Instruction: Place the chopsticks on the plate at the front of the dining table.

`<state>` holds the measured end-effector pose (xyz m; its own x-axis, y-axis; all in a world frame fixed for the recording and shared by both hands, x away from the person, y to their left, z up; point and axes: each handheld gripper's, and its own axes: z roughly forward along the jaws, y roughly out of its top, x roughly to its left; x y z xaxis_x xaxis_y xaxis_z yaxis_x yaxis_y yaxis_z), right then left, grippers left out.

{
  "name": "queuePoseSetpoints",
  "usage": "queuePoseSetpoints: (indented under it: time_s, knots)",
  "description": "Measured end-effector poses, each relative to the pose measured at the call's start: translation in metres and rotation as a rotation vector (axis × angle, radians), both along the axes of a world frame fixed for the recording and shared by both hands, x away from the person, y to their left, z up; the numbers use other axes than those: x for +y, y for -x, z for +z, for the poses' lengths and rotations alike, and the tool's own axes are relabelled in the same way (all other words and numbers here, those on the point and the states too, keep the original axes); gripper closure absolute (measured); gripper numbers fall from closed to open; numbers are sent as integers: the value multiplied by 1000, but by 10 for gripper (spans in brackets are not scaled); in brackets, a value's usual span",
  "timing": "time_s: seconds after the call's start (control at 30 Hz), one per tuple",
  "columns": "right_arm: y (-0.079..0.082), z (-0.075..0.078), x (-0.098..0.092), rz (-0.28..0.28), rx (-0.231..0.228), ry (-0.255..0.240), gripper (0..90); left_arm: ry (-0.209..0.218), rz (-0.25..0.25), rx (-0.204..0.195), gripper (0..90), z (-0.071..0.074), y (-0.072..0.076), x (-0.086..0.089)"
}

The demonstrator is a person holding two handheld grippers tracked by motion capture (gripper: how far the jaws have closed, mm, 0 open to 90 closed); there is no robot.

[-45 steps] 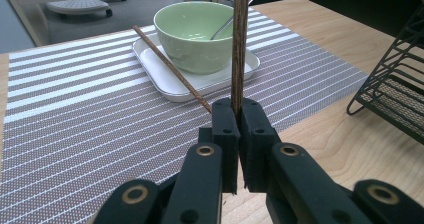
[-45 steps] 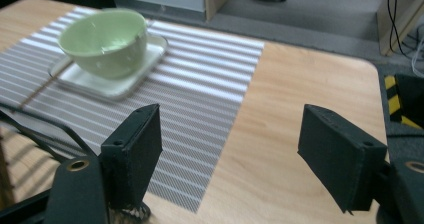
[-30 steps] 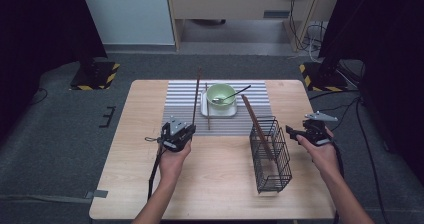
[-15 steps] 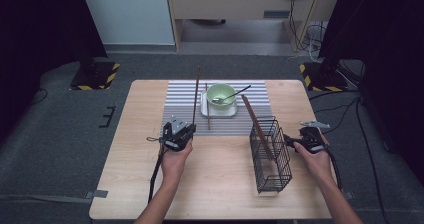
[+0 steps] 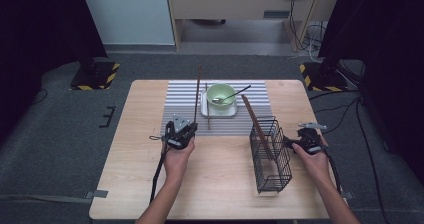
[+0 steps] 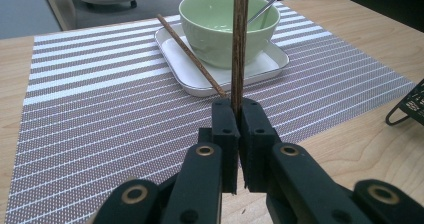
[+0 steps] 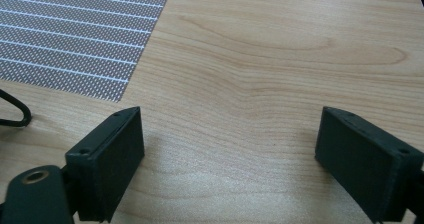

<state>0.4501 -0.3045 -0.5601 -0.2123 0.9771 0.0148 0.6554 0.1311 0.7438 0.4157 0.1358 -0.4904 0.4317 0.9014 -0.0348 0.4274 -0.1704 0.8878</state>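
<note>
a dark brown wooden chopstick [image 6: 239,39], thin, straight and grainy, stands up out of the left gripper [image 6: 239,115], whose two black jaws are pressed tight on its lower end so that barely a slit is left between them. from above, that left gripper [image 5: 180,132] sits over the near left corner of the striped placemat [image 5: 180,106], and the chopstick [image 5: 198,95] runs from it away across the mat toward the far edge, passing just left of the white square tray [image 5: 218,109]. in the left gripper view the stick crosses in front of the pale green bowl [image 6: 229,26] that sits on the tray [image 6: 265,64]; a metal spoon handle [image 6: 270,3] leans out over the bowl's rim. a second chopstick [image 6: 190,55], the same dark wood, lies flat with its far part on the tray's left rim and its near tip on the mat just ahead of the jaws. a third brown stick [image 5: 257,125] leans tilted in the black wire basket [image 5: 272,160], which stands on the bare wooden table [image 5: 220,184] to the right of the mat. the right gripper [image 5: 298,143] hovers just beside the basket's right side, apart from it as far as i can tell; in the right gripper view its jaws stand wide apart with nothing between them, over bare wood near the mat's corner [image 7: 75,39].
</note>
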Motion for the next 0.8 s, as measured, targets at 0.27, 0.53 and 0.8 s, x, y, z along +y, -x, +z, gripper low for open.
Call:
queuePoseSetpoints:
  time_s: [0.27,0.53,0.8]
  knots:
    - [0,-1,-1,-9,10,4,77,0,8,0,863,0,0,-3]
    - [0,-1,-1,-9,10,4,77,3,16,4,863,0,-2,-6]
    - [0,-1,-1,-10,10,4,77,9,32,14,863,1,-8,-10]
